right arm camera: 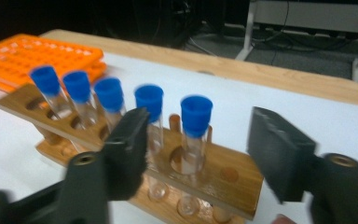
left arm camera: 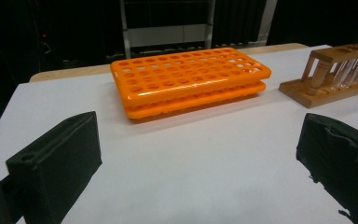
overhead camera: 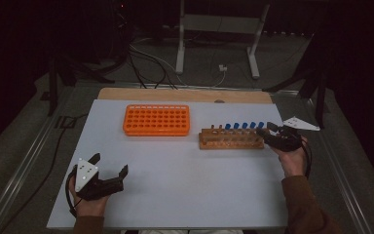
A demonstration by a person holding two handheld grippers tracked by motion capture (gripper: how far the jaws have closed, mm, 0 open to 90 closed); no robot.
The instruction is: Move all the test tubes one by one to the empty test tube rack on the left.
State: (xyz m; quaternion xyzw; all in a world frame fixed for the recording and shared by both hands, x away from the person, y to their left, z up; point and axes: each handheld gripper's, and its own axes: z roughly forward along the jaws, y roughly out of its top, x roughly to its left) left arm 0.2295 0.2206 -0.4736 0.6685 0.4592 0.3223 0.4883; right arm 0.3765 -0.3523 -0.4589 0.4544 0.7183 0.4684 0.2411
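Note:
An orange tube rack [overhead camera: 157, 120] [left arm camera: 191, 79] lies empty at the back middle of the white table [overhead camera: 175, 180]. To its right stands a wooden rack [overhead camera: 231, 138] [right arm camera: 233, 177] [left arm camera: 335, 70] holding several clear tubes with blue caps [overhead camera: 243, 126]. My right gripper [overhead camera: 267, 128] [right arm camera: 200, 140] is open at the wooden rack's right end. Its jaws stand on either side of the end tube [right arm camera: 196, 116] without touching it. My left gripper [overhead camera: 110, 164] [left arm camera: 196, 158] rests open near the front left of the table, with nothing between its jaws, facing the orange rack.
A wooden strip [overhead camera: 185, 94] runs along the table's far edge. Beyond it on the floor are a white metal stand [overhead camera: 219, 29] and loose cables [overhead camera: 146, 63]. Metal rails [overhead camera: 24, 161] flank the table on both sides.

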